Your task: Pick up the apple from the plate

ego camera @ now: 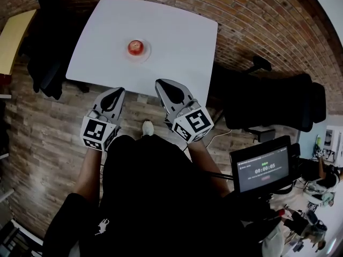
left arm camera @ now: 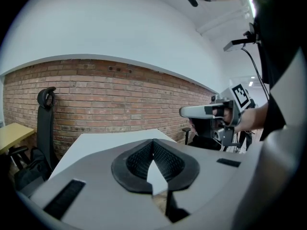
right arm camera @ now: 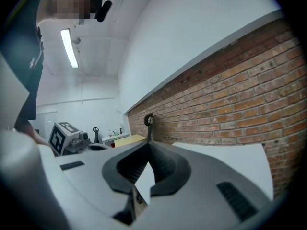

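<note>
The square white counter [ego camera: 177,42] is showing a job barely begun, as I judge it: the left gripper [ego camera: 118,91] and right gripper [ego camera: 162,83] are hovering at its near edge, well apart from the fruit, their fingers pressing together on nothing. Reaching, opening, gripping and lifting are all remaining. The pale plate [ego camera: 146,55] is sitting mid-counter, and the apple [ego camera: 135,47] is resting on it, red, round and unobstructed.
</note>
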Available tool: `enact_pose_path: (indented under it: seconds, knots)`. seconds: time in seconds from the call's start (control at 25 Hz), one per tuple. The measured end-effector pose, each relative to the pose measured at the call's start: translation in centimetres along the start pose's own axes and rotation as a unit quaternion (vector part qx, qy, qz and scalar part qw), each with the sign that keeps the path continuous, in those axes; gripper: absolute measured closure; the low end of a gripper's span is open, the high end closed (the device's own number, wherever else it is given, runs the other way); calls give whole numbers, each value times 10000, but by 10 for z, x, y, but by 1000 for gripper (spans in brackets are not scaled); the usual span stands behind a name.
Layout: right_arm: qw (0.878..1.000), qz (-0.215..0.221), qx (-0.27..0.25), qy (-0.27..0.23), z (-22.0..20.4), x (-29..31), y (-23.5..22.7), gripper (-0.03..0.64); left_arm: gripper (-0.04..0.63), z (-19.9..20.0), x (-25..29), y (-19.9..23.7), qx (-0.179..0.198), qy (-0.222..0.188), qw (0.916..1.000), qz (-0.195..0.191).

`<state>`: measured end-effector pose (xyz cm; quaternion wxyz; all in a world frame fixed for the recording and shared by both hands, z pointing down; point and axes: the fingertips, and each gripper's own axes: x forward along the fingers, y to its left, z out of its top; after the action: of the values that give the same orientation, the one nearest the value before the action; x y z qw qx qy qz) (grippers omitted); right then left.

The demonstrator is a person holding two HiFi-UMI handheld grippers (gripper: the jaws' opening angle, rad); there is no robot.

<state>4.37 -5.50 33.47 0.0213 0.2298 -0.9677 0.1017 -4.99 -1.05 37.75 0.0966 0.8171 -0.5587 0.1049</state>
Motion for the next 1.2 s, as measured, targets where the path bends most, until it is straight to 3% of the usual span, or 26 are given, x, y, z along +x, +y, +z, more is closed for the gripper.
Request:
enact_pose_path:
  seconds: [0.28,0.6,1.2]
  knots:
    - [9998,-109,186,45,-4,0,-46,614,590,-3,40,2,-58,209,9998,-33]
    - [9996,-19,273,48,-9,-8,-50,615,589,0,40,-12,-66,262,9996,1]
    - [9993,-110,367,-12,-12,-4,-53,614,589,7,48,0,35,245,9997,-51]
